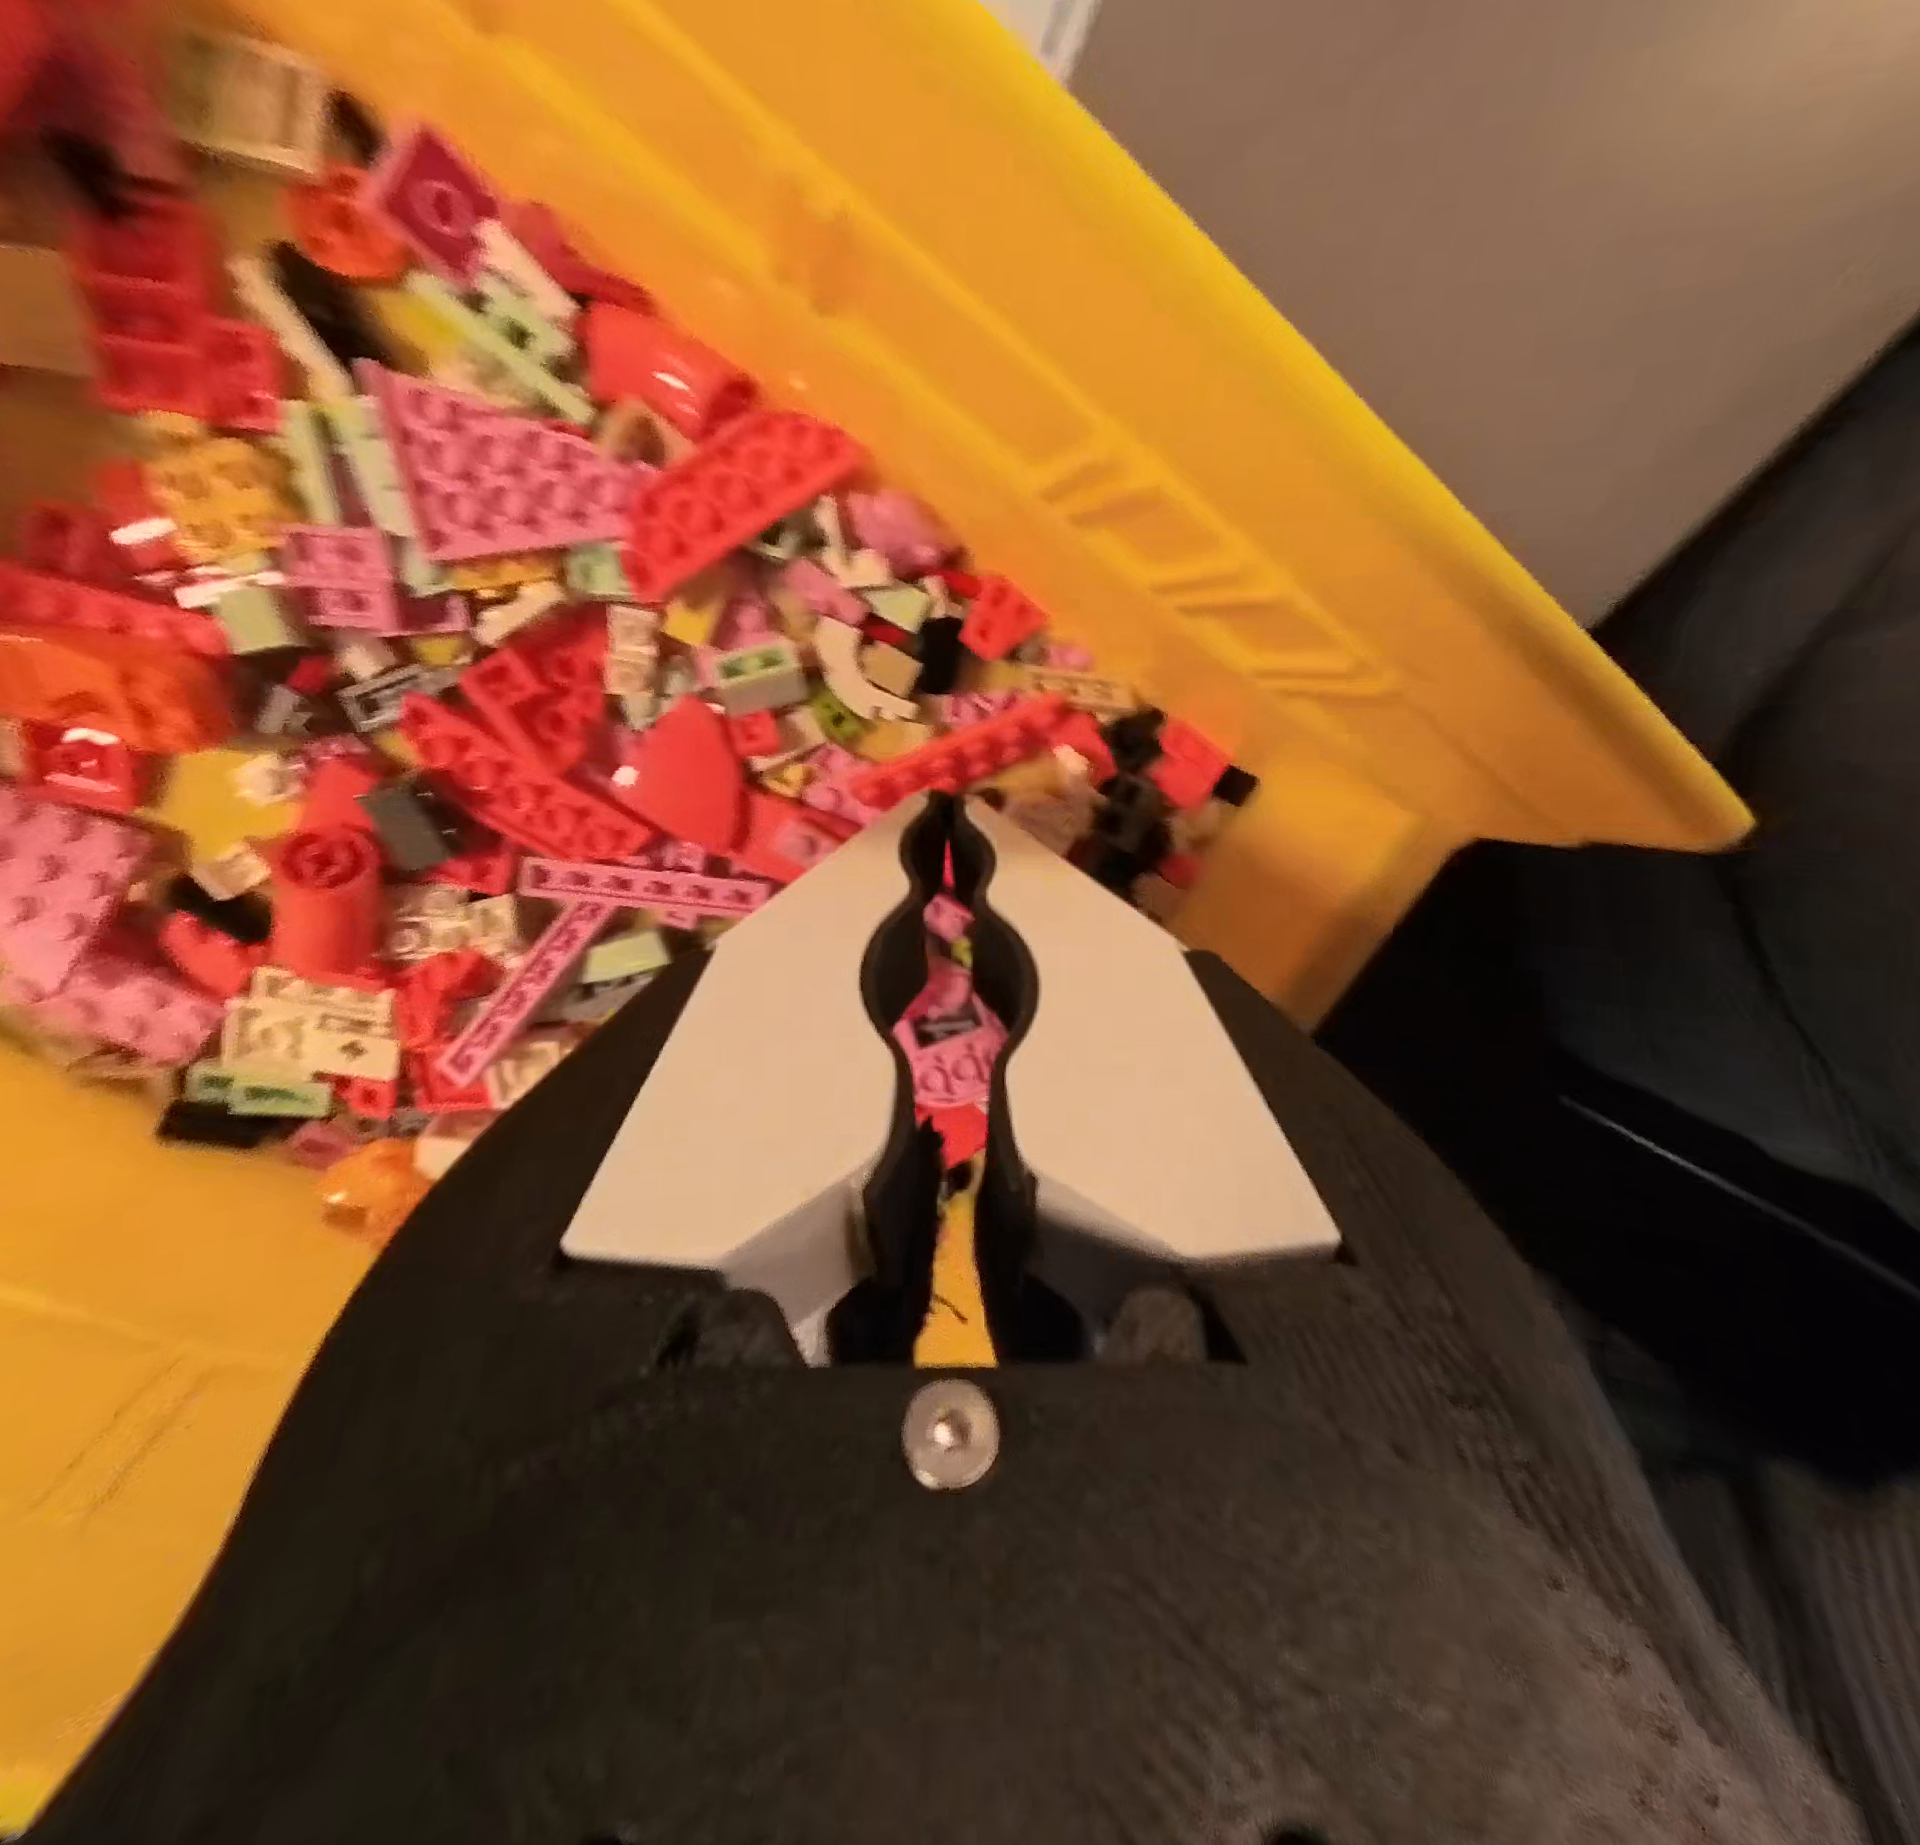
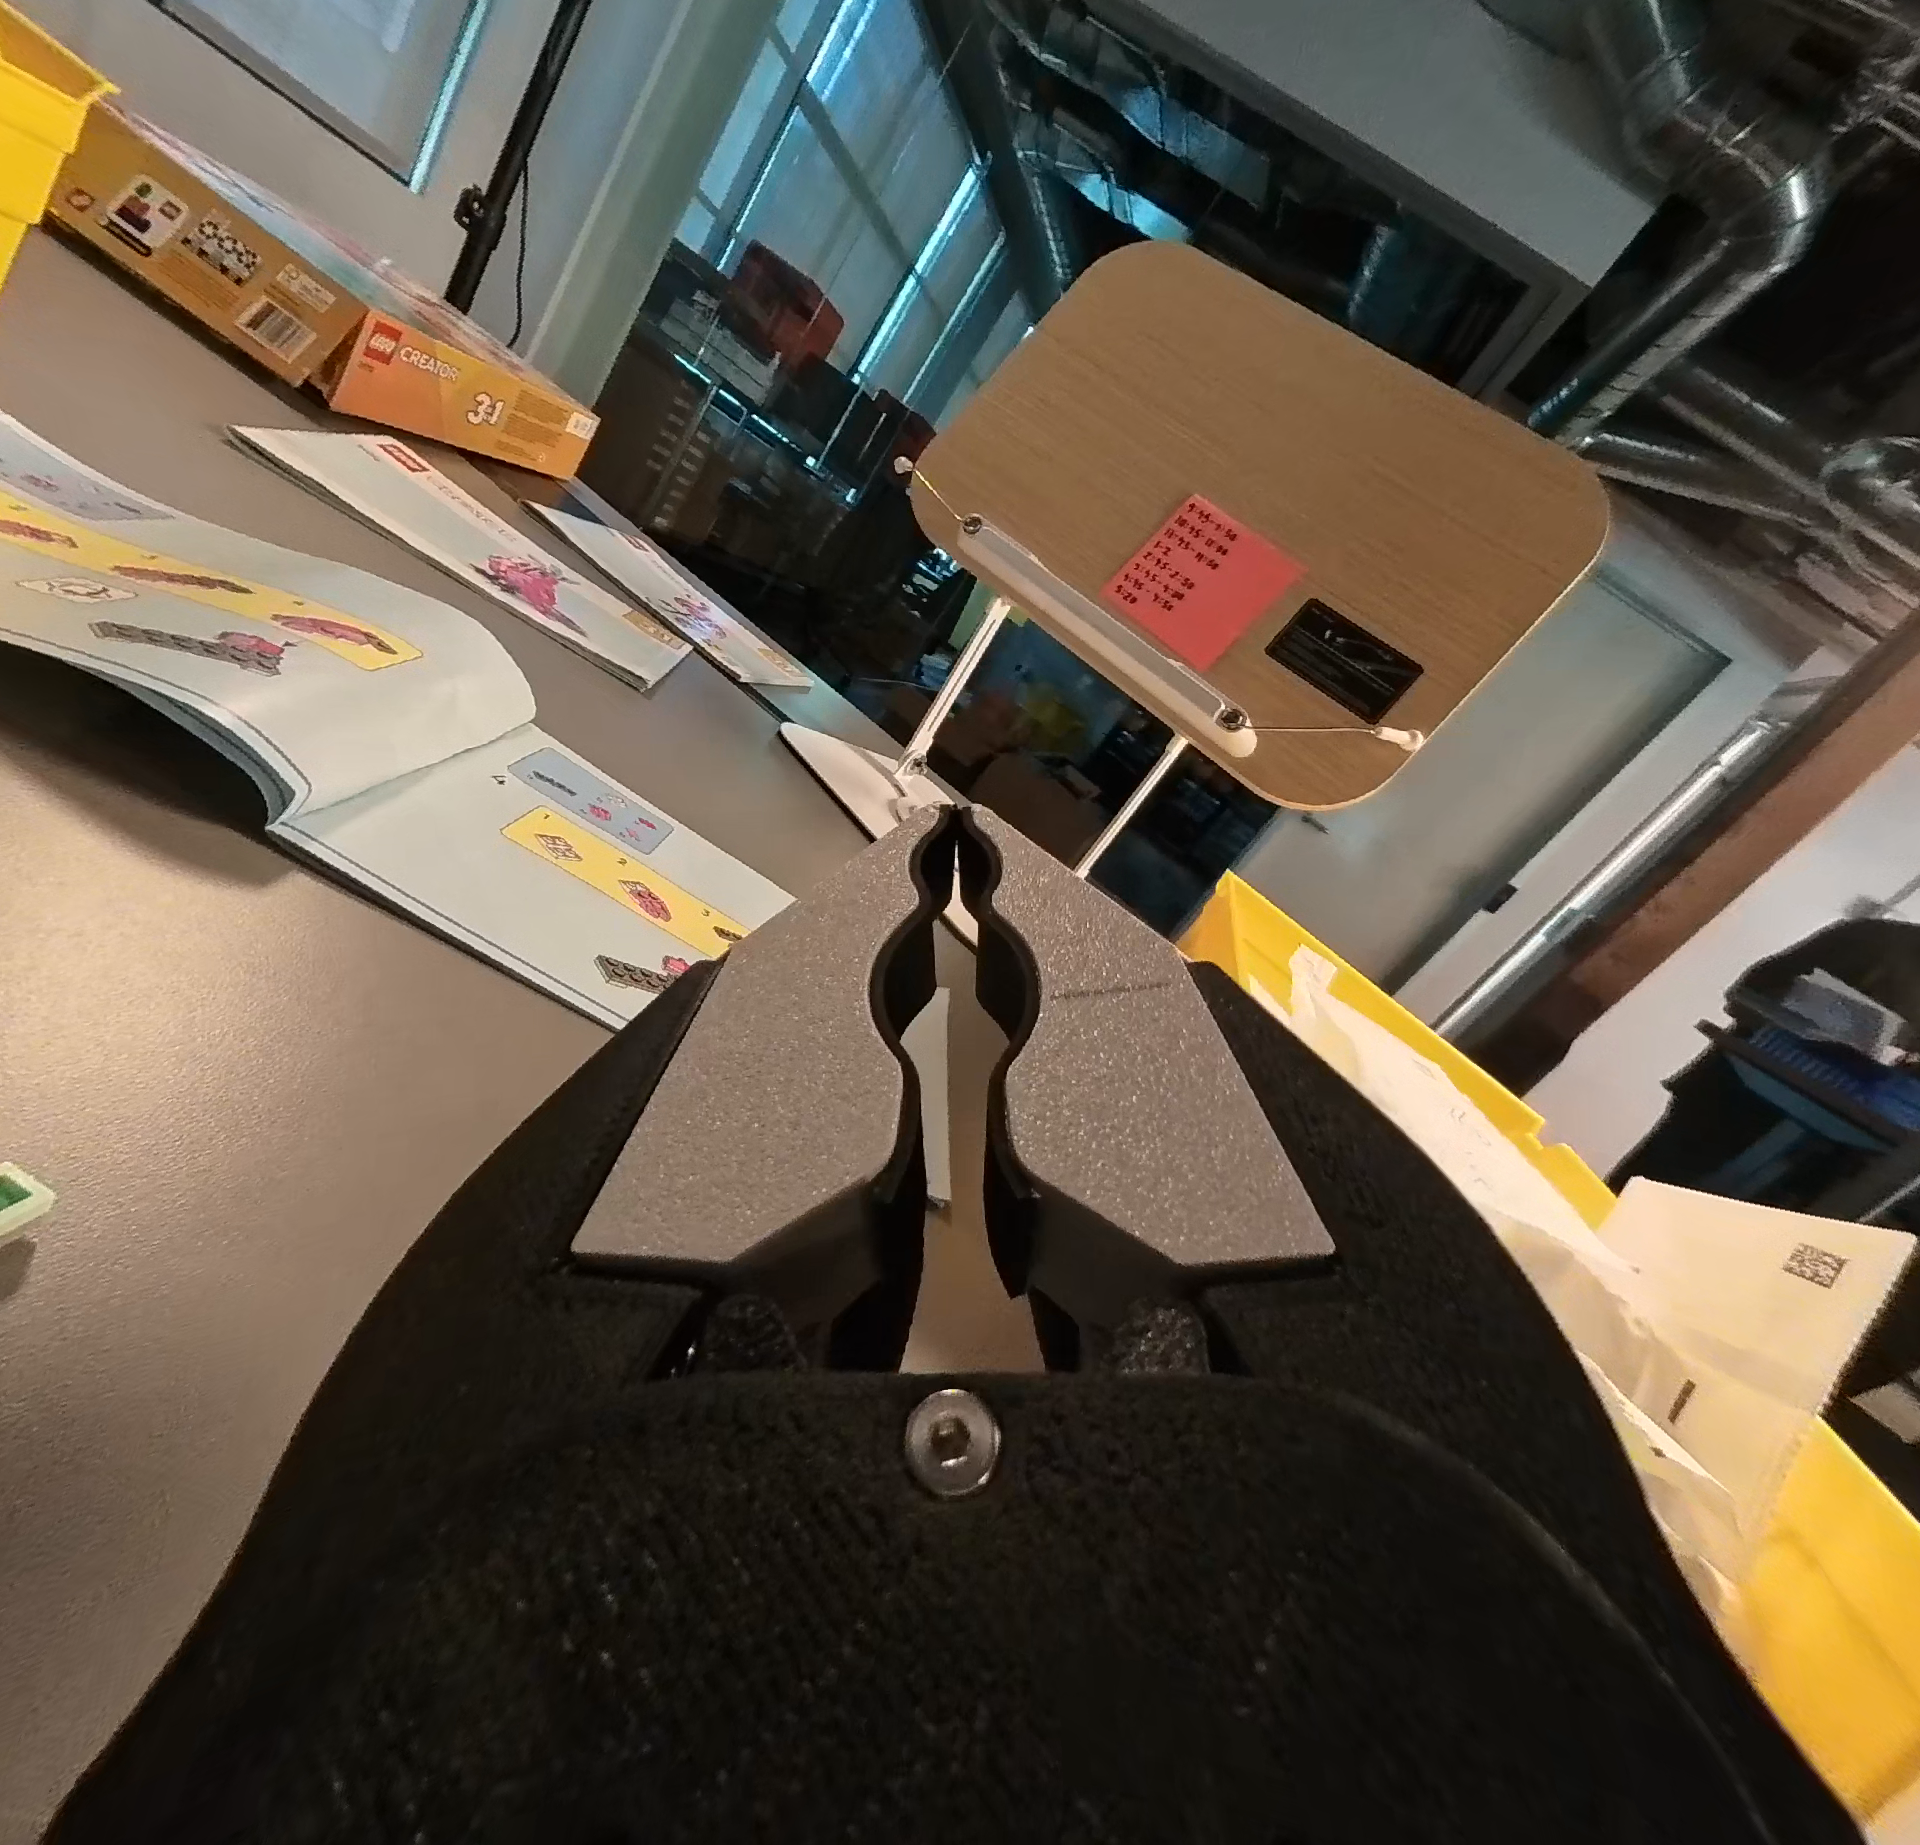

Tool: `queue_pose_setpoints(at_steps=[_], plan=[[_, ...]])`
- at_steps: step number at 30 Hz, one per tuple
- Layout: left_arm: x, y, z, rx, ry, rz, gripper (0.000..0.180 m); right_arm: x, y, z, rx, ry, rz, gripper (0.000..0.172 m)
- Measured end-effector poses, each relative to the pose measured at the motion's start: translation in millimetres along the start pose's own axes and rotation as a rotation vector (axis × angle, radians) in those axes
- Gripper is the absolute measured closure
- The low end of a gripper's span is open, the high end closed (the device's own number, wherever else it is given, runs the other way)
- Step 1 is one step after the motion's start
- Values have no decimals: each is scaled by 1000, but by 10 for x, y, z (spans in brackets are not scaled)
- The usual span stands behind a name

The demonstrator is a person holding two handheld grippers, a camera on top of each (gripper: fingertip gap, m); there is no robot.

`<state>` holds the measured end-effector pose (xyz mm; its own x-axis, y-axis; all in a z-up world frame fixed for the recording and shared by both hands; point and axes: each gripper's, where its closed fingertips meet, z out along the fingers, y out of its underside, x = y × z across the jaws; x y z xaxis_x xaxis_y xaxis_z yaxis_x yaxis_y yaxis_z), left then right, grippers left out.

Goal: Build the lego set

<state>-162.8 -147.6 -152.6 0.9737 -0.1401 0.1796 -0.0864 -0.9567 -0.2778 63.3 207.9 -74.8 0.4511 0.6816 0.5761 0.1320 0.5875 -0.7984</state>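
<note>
Toy bricks [image 1: 499, 590] lie piled in the yellow bin [image 1: 1039, 361]. The left gripper [image 1: 948, 808] hangs over them, tips together, maybe pinching the long red brick [image 1: 966, 751]; it's blurry. That brick could slip. The right gripper [image 2: 956, 810] sits shut, holding nothing, above the grey table [image 2: 260, 1068].

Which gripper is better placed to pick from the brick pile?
Left, likely. The left gripper has its closed tips at the brick pile inside the yellow bin. The right gripper, also closed, points across the table toward a stand.
</note>
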Motion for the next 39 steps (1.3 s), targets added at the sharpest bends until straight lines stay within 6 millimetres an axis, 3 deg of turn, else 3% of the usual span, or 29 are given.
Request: queue_pose_setpoints(at_steps=[7, 11, 15, 21, 25, 28, 30, 34, 39], plan=[[148, 86, 92, -56, 58, 40, 180, -28, -9, 10, 0, -10, 4, 172], [109, 221, 96, -144, 42, 6, 180, -36, -17, 14, 1, -12, 7, 172], [-49, 496, 20, -303, -74, -29, 180, -47, -23, 21, 3, -16, 11, 172], [50, 740, -64, -400, 6, -143, 180, -61, -39, 28, 8, -23, 21, 172], [28, 739, -37, -392, 28, -143, 180, -72, -55, 32, 13, -27, 26, 172], [-81, 600, -11, -316, -9, -96, 180, -79, -64, 35, 16, -29, 27, 172], [-300, 523, 10, -281, -113, -82, 180, -83, -67, 37, 16, -30, 29, 172], [-510, 633, 6, -366, -213, -117, 180, -93, -68, 42, 15, -34, 34, 172], [-528, 797, -154, -430, -222, -221, 180, -74, -65, 46, 14, -30, 57, 172]])
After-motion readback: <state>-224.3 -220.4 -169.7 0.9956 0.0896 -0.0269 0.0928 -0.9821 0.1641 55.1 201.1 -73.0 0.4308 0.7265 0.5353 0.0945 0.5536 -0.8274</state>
